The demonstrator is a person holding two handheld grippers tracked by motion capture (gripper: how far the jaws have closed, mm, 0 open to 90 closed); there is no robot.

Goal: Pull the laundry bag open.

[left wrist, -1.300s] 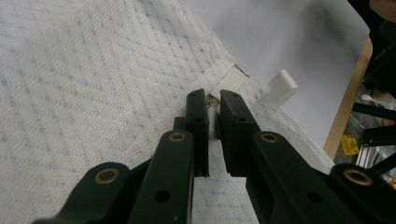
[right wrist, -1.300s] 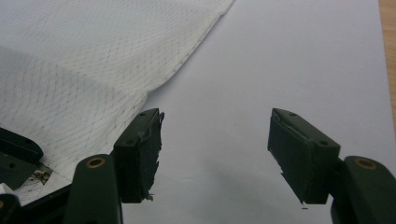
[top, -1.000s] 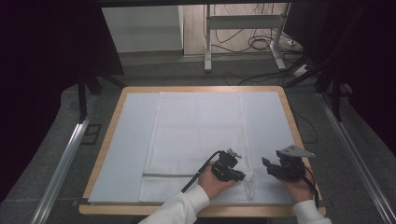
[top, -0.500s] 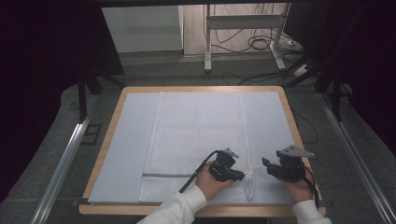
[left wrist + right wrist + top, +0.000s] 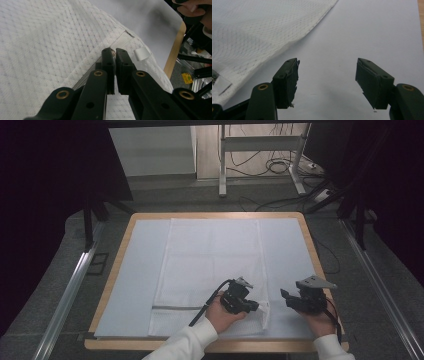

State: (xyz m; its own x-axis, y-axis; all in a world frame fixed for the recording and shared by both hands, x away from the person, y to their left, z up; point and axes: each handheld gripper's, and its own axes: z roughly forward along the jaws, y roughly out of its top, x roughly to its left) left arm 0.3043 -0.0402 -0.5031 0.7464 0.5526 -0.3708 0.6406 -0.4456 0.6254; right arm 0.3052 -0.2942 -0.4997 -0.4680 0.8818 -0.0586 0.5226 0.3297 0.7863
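A wood-rimmed table (image 5: 125, 237) covered by a pale blue sheet (image 5: 287, 250) is set in a dark room, with cables and a metal stand on the floor behind. A white woven cloth (image 5: 210, 260) is spread along the middle of the sheet, its near right corner lifted slightly off the surface.

That corner is pinched by the left gripper (image 5: 252, 306); in the left gripper view the jaws are seen closed tight on the hemmed edge of the cloth (image 5: 50, 37), just beside a small white tag (image 5: 142, 53). The right gripper (image 5: 286, 296) is held just beside the cloth's right edge, over bare sheet, with its jaws wide apart and nothing between them.

The step in hand is judged to be the taking up of the near edge for a fold. It is best done if a second hold is taken on the hem by the right gripper before any lifting, so that the edge is carried level. The fabric should be raised gently and kept taut, so that no creases are dragged in.
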